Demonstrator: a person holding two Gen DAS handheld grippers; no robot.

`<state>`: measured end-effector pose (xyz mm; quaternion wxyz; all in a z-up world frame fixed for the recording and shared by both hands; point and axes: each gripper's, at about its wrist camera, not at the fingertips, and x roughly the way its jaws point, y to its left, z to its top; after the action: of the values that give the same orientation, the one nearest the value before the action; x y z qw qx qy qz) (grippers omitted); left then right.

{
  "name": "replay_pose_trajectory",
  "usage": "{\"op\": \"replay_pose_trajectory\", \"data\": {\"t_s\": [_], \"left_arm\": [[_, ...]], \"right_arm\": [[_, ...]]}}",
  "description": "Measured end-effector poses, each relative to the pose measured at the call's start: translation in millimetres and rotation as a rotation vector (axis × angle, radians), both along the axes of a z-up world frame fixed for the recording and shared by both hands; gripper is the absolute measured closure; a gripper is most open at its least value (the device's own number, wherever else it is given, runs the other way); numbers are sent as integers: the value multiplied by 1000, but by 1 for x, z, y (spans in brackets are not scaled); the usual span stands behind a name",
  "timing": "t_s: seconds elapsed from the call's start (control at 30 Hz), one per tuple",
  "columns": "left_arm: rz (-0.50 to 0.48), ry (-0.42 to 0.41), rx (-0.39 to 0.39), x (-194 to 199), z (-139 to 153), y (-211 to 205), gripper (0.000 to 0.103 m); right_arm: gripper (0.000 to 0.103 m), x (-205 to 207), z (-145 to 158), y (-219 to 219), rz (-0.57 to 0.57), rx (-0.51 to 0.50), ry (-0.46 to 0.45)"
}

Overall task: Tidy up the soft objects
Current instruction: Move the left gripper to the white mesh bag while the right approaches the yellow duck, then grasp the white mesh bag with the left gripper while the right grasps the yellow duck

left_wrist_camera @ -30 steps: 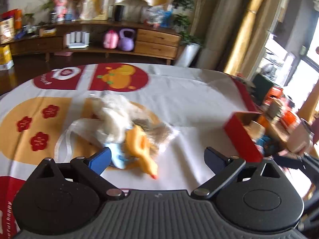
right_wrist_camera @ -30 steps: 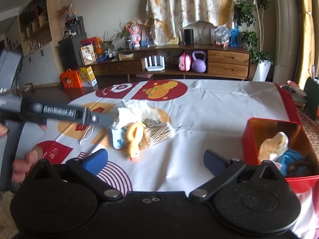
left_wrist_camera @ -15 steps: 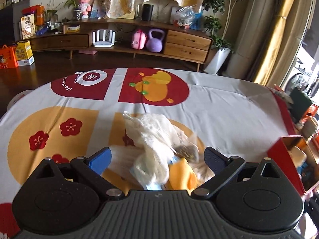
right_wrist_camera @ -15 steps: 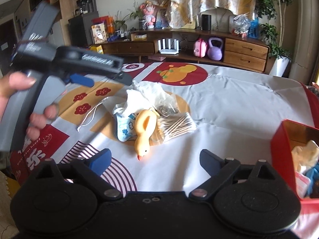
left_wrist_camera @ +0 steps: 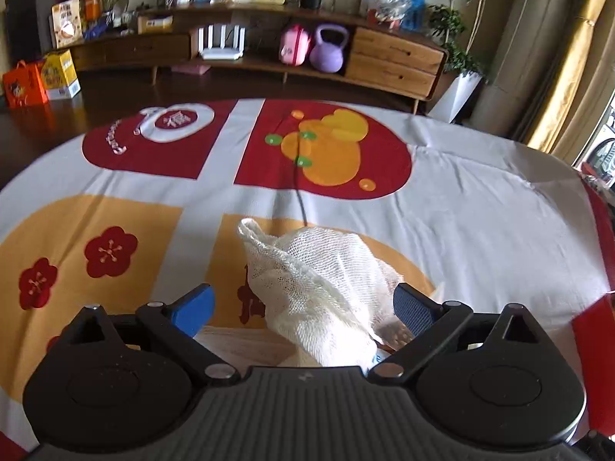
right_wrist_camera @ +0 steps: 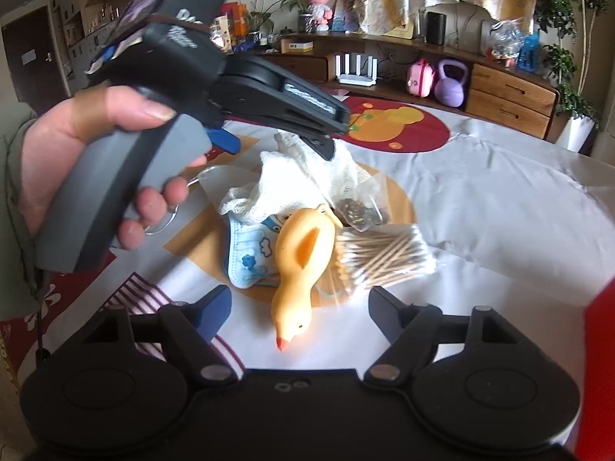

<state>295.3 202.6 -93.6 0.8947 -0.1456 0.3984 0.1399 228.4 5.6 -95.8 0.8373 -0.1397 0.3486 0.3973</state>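
A pile of soft things lies on the patterned tablecloth (left_wrist_camera: 480, 207). A white gauze cloth (left_wrist_camera: 319, 280) tops the pile and also shows in the right wrist view (right_wrist_camera: 292, 184). Below it lie a blue printed face mask (right_wrist_camera: 250, 257), a yellow rubber duck (right_wrist_camera: 303, 265), a bag of cotton swabs (right_wrist_camera: 384, 257) and a small clear bag of dark bits (right_wrist_camera: 361, 211). My left gripper (left_wrist_camera: 303, 307) is open, its jaws on either side of the gauze, close above it. My right gripper (right_wrist_camera: 300, 307) is open and empty, with the duck's head between its fingers.
A red box edge (right_wrist_camera: 599, 307) shows at the right of the table, also in the left wrist view (left_wrist_camera: 595, 315). A white drawstring (right_wrist_camera: 169, 223) lies left of the pile. A wooden sideboard (left_wrist_camera: 384, 57) with a purple kettlebell stands beyond the table.
My left gripper has moved forward and down over the pile until the gauze sits between its jaws. My right gripper has moved closer to the duck. Both stayed open.
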Motion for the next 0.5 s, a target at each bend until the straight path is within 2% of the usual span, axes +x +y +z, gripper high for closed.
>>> {"op": "replay_pose_trajectory", "data": {"t_s": [0.2, 0.37, 0.43, 0.47, 0.5], "left_arm": [[16, 28, -17, 13, -19, 4, 3], [16, 40, 4, 15, -28, 4, 4], [17, 33, 8, 13, -29, 4, 11], [17, 29, 9, 12, -29, 4, 13], [15, 25, 10, 12, -29, 4, 19]], "right_arm": [[38, 14, -11, 19, -9, -6, -9], [48, 21, -21, 29, -5, -10, 6], [52, 22, -23, 31, -4, -7, 2], [58, 23, -23, 32, -5, -7, 3], [60, 23, -25, 33, -6, -10, 9]]}}
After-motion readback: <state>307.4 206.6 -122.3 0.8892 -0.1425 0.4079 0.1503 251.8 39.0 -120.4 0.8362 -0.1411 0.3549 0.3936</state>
